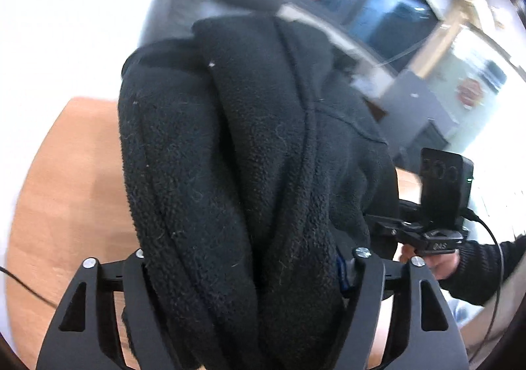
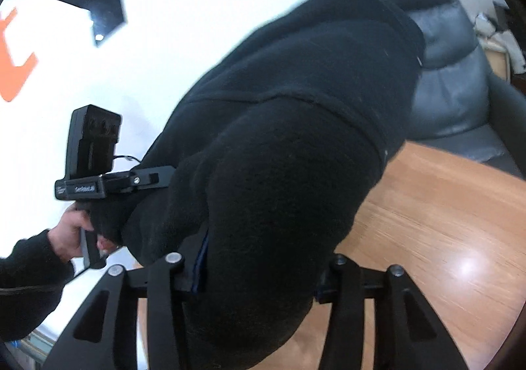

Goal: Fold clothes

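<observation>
A black fleece garment (image 1: 250, 153) hangs bunched in thick folds above a wooden table (image 1: 65, 179). My left gripper (image 1: 243, 297) is shut on the fleece, which fills the space between its fingers and hides the tips. My right gripper (image 2: 256, 297) is shut on another part of the same fleece (image 2: 296, 127), lifted above the table (image 2: 434, 232). Each view shows the other gripper: the right one (image 1: 437, 215) at the fleece's right side, the left one (image 2: 98, 173) at its left side.
A dark leather chair (image 2: 453, 74) stands beyond the table's far edge. A white wall or board with black and orange marks (image 2: 98, 8) is behind. A window and a dark cabinet (image 1: 414, 107) are in the background. A thin cable (image 1: 26, 288) lies on the table at the left.
</observation>
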`<state>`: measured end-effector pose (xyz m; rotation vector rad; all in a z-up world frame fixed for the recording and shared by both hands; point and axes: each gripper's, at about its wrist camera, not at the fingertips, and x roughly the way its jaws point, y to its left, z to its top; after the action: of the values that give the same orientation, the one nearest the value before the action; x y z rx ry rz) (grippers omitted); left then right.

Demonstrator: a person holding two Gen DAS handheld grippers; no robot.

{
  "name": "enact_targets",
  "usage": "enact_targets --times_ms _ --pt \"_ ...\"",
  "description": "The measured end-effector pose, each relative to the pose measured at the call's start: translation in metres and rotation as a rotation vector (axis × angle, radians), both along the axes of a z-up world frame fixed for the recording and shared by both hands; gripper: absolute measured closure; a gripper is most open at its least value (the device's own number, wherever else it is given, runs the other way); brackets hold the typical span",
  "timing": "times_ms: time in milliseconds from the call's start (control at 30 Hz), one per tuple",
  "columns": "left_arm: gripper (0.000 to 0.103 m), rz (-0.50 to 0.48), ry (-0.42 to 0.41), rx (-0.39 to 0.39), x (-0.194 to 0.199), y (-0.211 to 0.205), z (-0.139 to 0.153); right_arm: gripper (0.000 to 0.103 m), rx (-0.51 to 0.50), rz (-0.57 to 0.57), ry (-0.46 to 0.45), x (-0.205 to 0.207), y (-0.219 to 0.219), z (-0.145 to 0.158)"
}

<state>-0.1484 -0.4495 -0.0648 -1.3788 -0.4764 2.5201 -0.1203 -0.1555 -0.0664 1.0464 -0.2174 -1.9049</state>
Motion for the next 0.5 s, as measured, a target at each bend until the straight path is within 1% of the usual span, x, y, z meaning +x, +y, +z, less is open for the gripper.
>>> enact_targets --times_ms 33,67,100,133,167,200,267,300,333,433,500 --pt "0.025 0.039 -0.072 -0.02 -0.009 -0.013 -0.023 0.034 0.069 -0.006 -0.027 -0.007 -0.018 -0.017" --pt "0.028 0.081 -0.16 -0.056 -0.013 -0.02 -0.047 0.033 0.172 -0.012 -0.048 -0.009 -0.033 -0.036" --pt "0.02 0.112 -0.187 -0.071 -0.01 -0.022 -0.057 0.033 0.274 -0.018 -0.069 -0.012 -0.049 -0.055" --pt "0.018 0.133 -0.164 -0.059 -0.004 -0.025 -0.059 0.029 0.341 -0.03 -0.07 -0.011 -0.059 -0.067" --pt "0.018 0.155 -0.142 -0.046 0.001 -0.028 -0.062 0.026 0.353 -0.051 -0.039 -0.006 -0.059 -0.067" --pt "0.017 0.171 -0.117 -0.064 0.006 -0.027 -0.058 0.024 0.366 -0.065 -0.009 0.0 -0.059 -0.064" --pt "0.014 0.194 -0.063 -0.143 0.015 -0.02 -0.044 0.024 0.403 -0.053 0.07 0.014 -0.059 -0.051" --pt "0.014 0.205 -0.042 -0.169 0.018 -0.018 -0.035 0.023 0.419 -0.043 0.114 0.021 -0.057 -0.044" --pt "0.014 0.219 -0.024 -0.186 0.021 -0.01 -0.024 0.023 0.428 -0.042 0.134 0.024 -0.052 -0.038" --pt "0.014 0.304 0.039 -0.262 0.051 0.0 0.017 0.023 0.45 -0.055 0.144 0.025 -0.046 -0.017" --pt "0.014 0.374 0.077 -0.302 0.074 0.006 0.048 0.024 0.444 -0.062 0.153 0.011 -0.039 0.011"
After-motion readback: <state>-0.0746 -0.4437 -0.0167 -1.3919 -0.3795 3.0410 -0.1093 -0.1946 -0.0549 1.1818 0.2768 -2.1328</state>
